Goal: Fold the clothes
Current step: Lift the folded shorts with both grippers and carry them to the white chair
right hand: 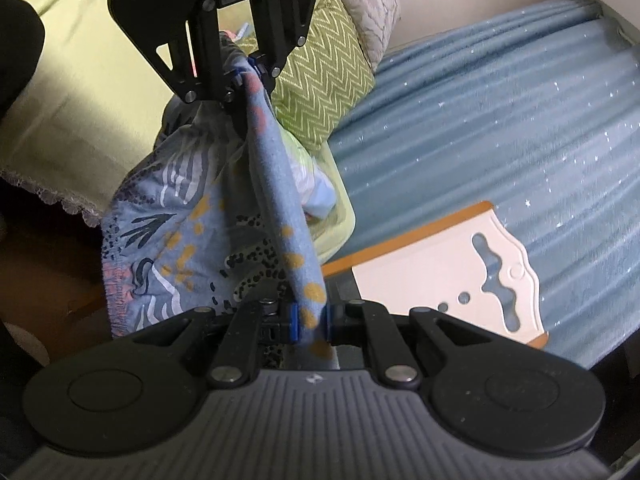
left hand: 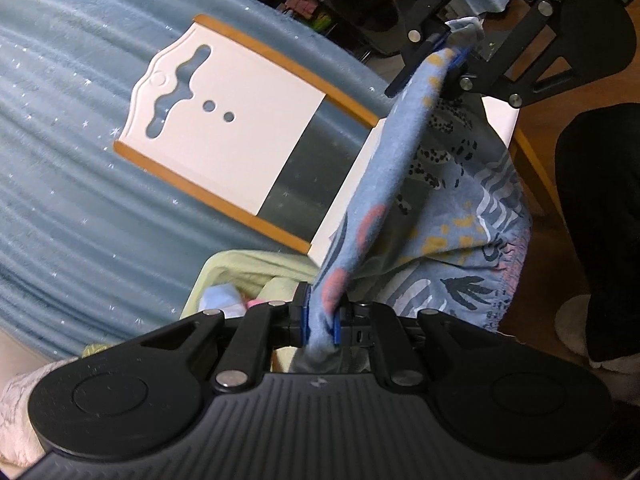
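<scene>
The left gripper (left hand: 322, 318) is seen clamped on one end of a blue patterned garment (left hand: 460, 216), its blue pads (left hand: 337, 326) pressed narrow on the cloth. The right gripper (right hand: 311, 320) is likewise closed on the other end. The edge is stretched taut between the two grippers, and the rest of the garment is left hanging below it, clear of the bed. Just behind, a green zigzag pillow (right hand: 320, 80) is noted beside a pale one. Farther off, a white board (left hand: 224, 120) with orange rails is seen against a blue blanket (left hand: 72, 168).
</scene>
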The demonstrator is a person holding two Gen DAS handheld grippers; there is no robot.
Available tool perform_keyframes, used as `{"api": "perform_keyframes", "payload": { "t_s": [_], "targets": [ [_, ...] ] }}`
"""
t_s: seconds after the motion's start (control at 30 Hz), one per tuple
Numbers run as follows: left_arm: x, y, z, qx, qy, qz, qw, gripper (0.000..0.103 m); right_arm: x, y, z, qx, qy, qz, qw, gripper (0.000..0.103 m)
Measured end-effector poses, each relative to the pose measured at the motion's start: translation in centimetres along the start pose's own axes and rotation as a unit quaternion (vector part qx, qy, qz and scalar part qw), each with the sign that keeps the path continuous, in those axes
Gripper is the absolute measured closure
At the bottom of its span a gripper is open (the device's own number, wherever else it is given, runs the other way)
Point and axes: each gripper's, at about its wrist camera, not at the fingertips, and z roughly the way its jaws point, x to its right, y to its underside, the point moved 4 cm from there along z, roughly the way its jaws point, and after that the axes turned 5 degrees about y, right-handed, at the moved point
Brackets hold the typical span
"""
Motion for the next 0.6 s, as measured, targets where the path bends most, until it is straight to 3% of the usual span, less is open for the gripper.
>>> {"api": "perform_keyframes", "payload": {
  "t_s": [0.6],
  "targets": [
    [-0.6, -1.5, 2.6, 0.073, 0.085, -0.013, 0.9936, 0.090, 2.3, 3.3, 0.5, -0.070, -0.015, 0.041, 0.997, 0.095]
  ]
}}
